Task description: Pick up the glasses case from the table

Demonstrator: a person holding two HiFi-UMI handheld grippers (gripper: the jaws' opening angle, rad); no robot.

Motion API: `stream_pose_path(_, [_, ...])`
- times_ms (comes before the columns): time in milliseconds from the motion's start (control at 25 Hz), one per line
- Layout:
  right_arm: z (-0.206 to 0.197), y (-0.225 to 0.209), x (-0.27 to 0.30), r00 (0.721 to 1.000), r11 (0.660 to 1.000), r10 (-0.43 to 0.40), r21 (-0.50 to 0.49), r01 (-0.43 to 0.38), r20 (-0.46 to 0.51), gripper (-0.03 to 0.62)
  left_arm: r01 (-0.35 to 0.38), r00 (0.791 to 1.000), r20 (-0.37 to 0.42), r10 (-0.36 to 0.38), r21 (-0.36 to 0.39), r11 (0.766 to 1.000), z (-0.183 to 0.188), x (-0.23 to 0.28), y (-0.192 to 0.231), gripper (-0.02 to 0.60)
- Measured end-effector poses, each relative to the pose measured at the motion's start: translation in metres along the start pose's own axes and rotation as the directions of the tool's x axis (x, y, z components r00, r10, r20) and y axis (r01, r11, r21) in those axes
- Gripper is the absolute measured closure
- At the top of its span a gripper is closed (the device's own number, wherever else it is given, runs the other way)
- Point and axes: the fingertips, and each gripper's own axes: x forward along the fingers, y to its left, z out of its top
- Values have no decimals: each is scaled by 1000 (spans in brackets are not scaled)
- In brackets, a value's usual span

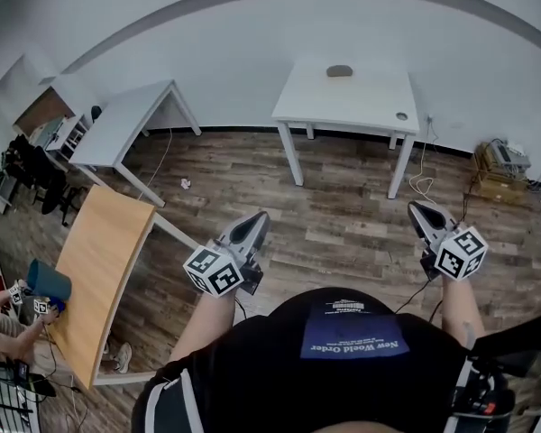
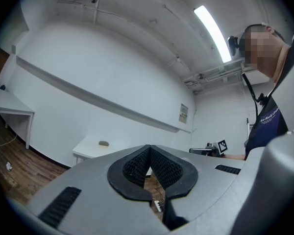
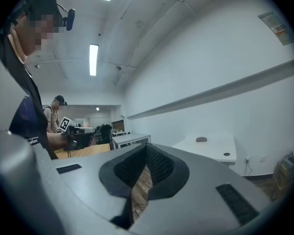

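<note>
- The glasses case (image 1: 340, 70), a small grey oval, lies near the back edge of the white worktop (image 1: 361, 102) against the far wall.
- The person stands well back from that worktop, with bare wood-plank floor (image 1: 343, 215) in between.
- The left claw (image 1: 255, 219) is held out level in front of the body. Its ribbed black pads meet at the tips and nothing is between them.
- The right claw (image 1: 421, 210) is held the same way on the other side, also closed and empty.
- Both claws point roughly towards the white worktop, well apart from the case.
- A wooden worktop (image 1: 99, 251) stands off to the person's left, with a second person (image 1: 13, 327) sitting at its near corner.
</note>
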Motion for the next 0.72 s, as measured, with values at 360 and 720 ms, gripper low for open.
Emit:
stream_pose_path(360, [-15,-50,3,1000,1000,-9,28,10,-11,595,0,1000,-30,0,3,1000,-8,49,3,586])
stream_pose_path(720, [11,-32,95,996,996,-83,-16,83,-10,595,93,996,-10,-93,-23,995,6,60,110,586])
